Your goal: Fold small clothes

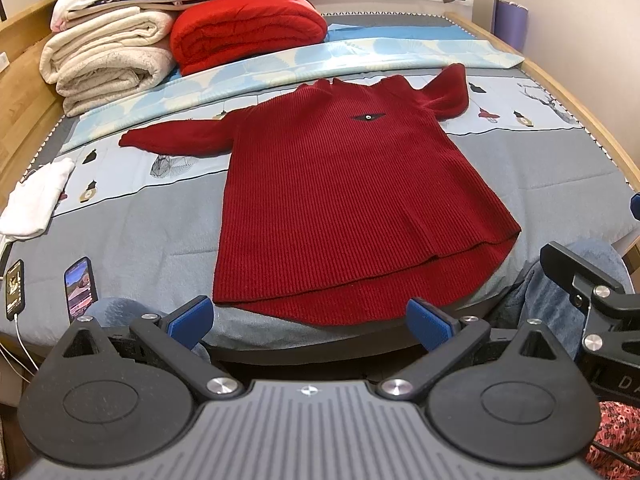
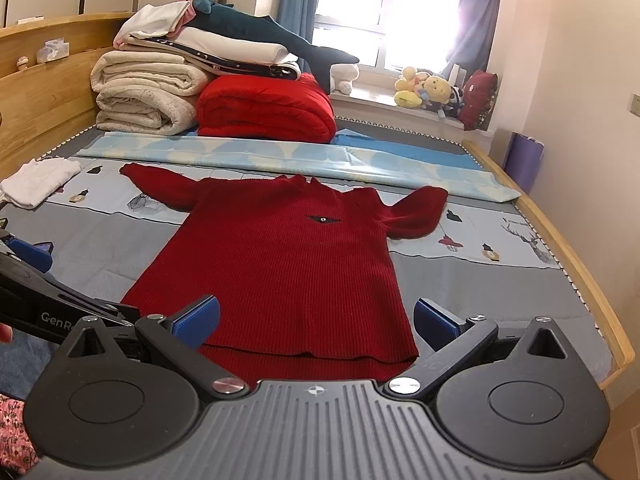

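A dark red ribbed knit sweater (image 1: 344, 200) lies flat and face up on the bed, hem toward me, both sleeves spread out; it also shows in the right wrist view (image 2: 288, 264). My left gripper (image 1: 310, 322) is open and empty, hovering just short of the hem at the bed's near edge. My right gripper (image 2: 316, 322) is open and empty, over the hem's near edge. The right gripper's body shows at the right of the left wrist view (image 1: 588, 292); the left gripper's body shows at the left of the right wrist view (image 2: 36, 280).
Folded cream blankets (image 1: 104, 64) and a red quilt (image 1: 248, 28) are stacked at the head of the bed. A folded white garment (image 1: 36, 200) and two phones (image 1: 80, 284) lie at the left. Wooden bed frame (image 2: 576, 264) runs along the right.
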Demonstrator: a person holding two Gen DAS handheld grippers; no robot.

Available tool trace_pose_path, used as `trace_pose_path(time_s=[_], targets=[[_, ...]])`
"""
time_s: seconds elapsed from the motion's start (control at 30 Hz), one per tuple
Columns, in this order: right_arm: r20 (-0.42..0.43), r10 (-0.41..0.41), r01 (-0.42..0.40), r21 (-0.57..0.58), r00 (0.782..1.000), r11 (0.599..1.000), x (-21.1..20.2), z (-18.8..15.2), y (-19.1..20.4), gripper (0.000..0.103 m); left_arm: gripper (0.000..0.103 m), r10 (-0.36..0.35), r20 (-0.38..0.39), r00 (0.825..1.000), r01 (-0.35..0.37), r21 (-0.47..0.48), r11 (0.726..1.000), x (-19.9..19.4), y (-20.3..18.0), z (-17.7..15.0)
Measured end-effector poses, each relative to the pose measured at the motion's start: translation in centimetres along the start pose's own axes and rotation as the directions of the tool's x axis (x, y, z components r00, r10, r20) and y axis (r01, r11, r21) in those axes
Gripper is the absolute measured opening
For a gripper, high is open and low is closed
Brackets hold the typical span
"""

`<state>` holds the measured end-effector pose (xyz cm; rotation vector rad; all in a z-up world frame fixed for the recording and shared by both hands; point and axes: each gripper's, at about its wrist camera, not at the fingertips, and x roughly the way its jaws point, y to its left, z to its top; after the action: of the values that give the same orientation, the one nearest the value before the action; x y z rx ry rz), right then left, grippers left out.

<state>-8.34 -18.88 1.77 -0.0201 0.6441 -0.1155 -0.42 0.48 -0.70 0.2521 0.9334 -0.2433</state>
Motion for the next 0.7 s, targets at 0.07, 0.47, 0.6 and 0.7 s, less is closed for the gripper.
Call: trace_pose_path(time_s=[0.07, 0.47, 0.6, 0.7], targets=[[0.002, 0.000, 0.000, -0.002, 1.000, 1.000, -0.11, 0.02, -0.03, 0.102, 0.103, 0.001, 0.000, 1.000, -0.001, 0.000, 1.000, 0.00, 0.00, 0.00], [0.008, -0.001, 0.001, -0.001, 1.000, 1.000, -0.34, -0.05, 0.02, 0.102, 0.103, 0.000, 0.006, 1.000, 0.000, 0.001, 1.000, -0.43, 0.24, 0.18], [0.009, 0.001, -0.001, -0.004, 1.000, 1.000, -0.42, -0.03, 0.03, 0.102, 0.103, 0.000, 0.006, 1.000, 0.000, 0.001, 1.000, -0.43, 0.23, 0.17], [0.009, 0.003, -0.003, -0.003, 1.000, 1.000, -0.46, -0.04, 0.03, 0.102, 0.103, 0.000, 0.007, 1.000, 0.000, 0.001, 1.000, -0.42, 0.22, 0.15]])
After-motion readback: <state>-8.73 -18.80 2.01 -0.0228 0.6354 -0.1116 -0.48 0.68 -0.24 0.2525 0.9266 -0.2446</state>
